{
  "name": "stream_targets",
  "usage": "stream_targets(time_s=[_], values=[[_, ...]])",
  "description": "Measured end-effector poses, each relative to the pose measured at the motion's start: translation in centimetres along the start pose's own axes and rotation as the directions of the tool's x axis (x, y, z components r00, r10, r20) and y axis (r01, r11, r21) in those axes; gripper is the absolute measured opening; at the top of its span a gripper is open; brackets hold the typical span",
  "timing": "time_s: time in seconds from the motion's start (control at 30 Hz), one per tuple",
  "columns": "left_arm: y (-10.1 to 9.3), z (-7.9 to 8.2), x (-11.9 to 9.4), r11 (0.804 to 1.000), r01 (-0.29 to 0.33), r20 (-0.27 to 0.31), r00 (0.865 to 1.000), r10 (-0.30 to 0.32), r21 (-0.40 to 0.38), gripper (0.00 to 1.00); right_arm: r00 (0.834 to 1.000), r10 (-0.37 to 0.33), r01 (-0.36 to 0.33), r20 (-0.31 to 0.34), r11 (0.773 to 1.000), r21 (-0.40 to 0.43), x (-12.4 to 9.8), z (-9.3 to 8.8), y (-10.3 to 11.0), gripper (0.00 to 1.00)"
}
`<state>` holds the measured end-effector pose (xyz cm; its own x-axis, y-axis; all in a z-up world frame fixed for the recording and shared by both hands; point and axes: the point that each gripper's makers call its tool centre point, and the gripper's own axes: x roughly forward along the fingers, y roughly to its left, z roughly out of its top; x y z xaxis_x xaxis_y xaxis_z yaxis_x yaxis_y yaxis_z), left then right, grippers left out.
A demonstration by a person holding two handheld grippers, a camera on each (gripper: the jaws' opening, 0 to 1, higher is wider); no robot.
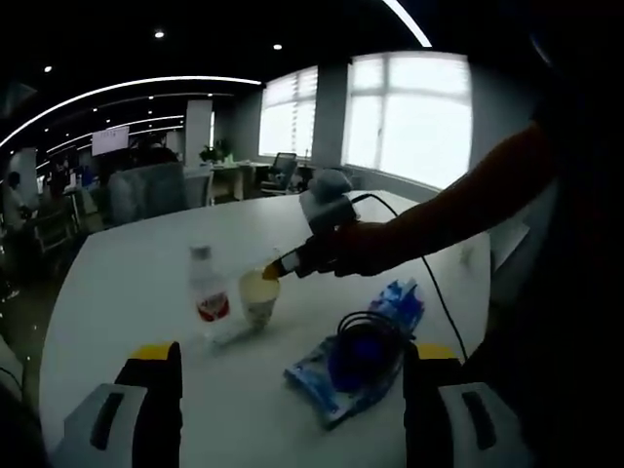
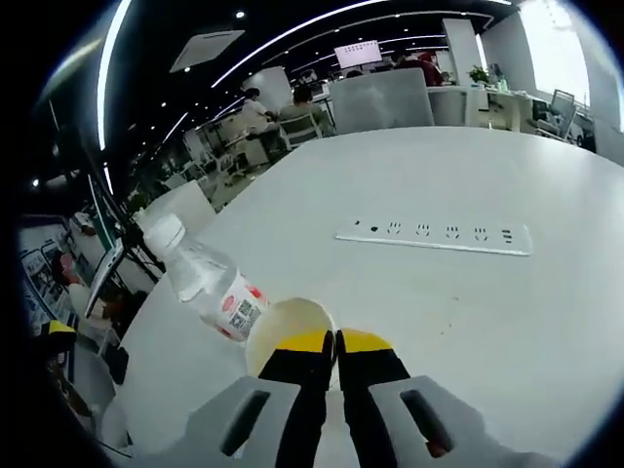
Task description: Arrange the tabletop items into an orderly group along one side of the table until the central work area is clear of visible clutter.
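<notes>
A clear plastic bottle with a red label stands on the white table, close beside a cream paper cup. My right gripper reaches in from the right on a person's arm, its yellow tips at the cup's rim. In the right gripper view the right gripper has its jaws pressed together on the near rim of the cup, with the bottle just left of it. My left gripper is open wide and holds nothing. A blue packet with a coiled black cable on it lies between its jaws, farther out.
A white power strip lies across the table beyond the cup. Office chairs, desks and bright windows stand past the table's far edge. The right gripper's black cord trails over the table on the right.
</notes>
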<state>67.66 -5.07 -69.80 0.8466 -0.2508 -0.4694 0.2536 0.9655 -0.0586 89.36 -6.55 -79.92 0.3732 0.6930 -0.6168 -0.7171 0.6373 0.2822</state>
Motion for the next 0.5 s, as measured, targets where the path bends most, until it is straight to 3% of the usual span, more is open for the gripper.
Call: stream_targets(time_s=[0.5], values=[[0.00, -0.49, -0.11, 1.000, -0.005, -0.010, 1.000, 0.005, -0.009, 0.92, 1.000, -0.022, 0.022, -0.006, 1.000, -0.011, 0.83, 0.05, -0.74, 0.00]])
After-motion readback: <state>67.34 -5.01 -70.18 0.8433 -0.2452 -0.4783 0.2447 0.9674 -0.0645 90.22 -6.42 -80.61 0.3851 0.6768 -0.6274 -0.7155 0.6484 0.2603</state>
